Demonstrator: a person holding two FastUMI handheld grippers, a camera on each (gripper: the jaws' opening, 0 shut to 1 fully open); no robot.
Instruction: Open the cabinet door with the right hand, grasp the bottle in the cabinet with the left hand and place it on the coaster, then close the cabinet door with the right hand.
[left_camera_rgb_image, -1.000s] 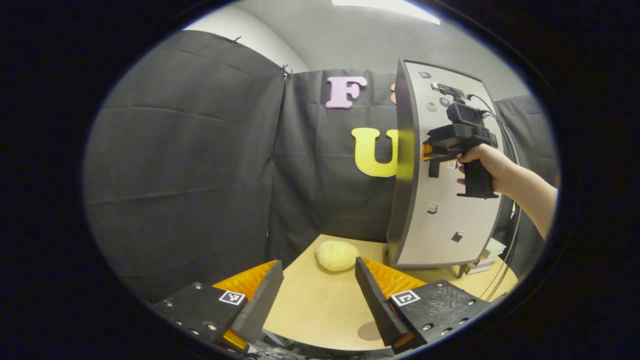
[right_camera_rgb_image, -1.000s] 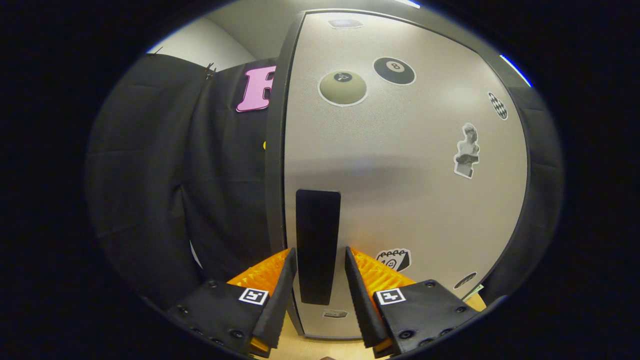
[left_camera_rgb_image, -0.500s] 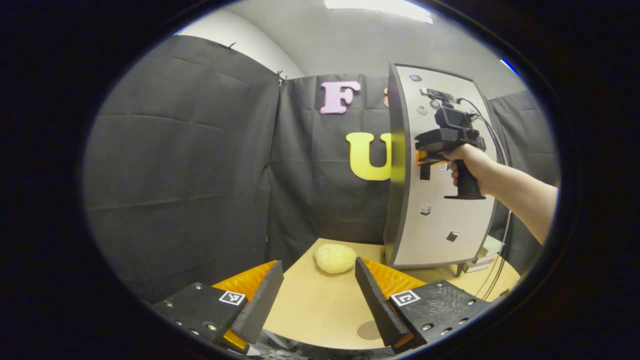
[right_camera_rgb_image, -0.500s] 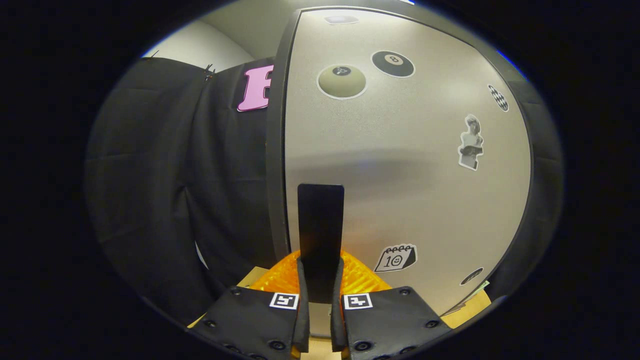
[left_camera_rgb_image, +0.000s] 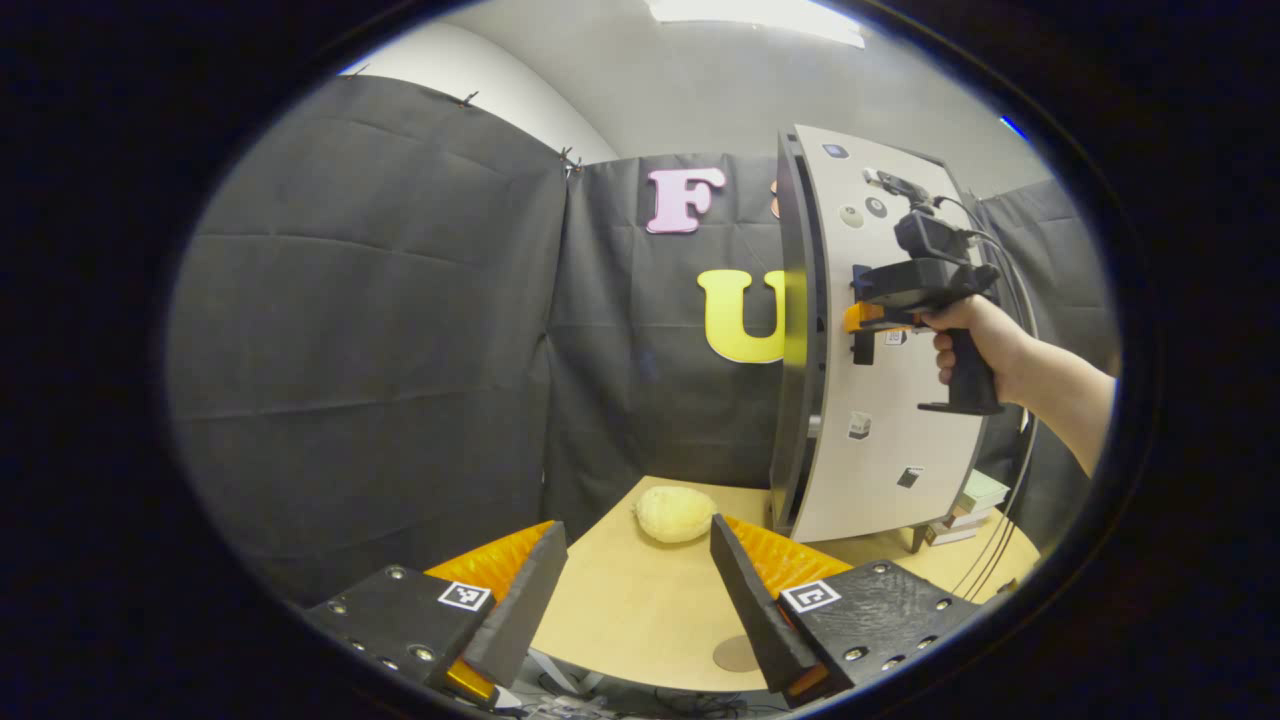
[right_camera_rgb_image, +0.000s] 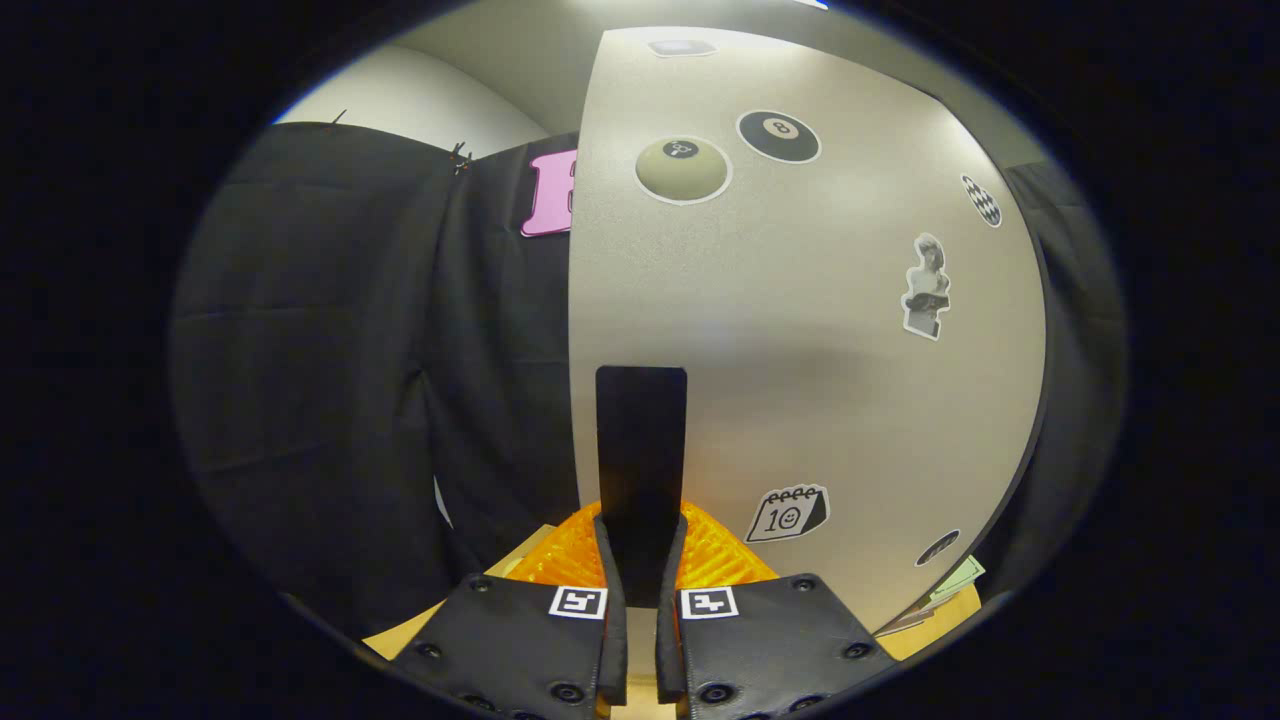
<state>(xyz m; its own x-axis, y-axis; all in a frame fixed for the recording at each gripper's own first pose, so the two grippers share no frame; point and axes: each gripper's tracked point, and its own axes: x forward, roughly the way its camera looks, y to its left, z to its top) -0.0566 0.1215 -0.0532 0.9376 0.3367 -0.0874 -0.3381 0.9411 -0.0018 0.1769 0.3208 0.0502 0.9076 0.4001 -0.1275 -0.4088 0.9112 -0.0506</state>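
Note:
A tall grey cabinet stands on the wooden table. Its sticker-covered door is open a crack along its left edge. In the right gripper view the door is close ahead, and my right gripper is shut on its black vertical handle. In the left gripper view a hand holds that right gripper against the handle. My left gripper hangs open over the table's near edge, holding nothing. A round brown coaster lies by its right finger. The cabinet's inside is hidden.
A pale yellow rounded object lies on the table just left of the cabinet's base. Stacked papers or boxes and cables sit to the cabinet's right. Black cloth walls close the booth behind and to the left.
My right gripper went from open around the handle to shut on it. The door has since swung out a little, showing a gap at its left edge. The left gripper stayed open.

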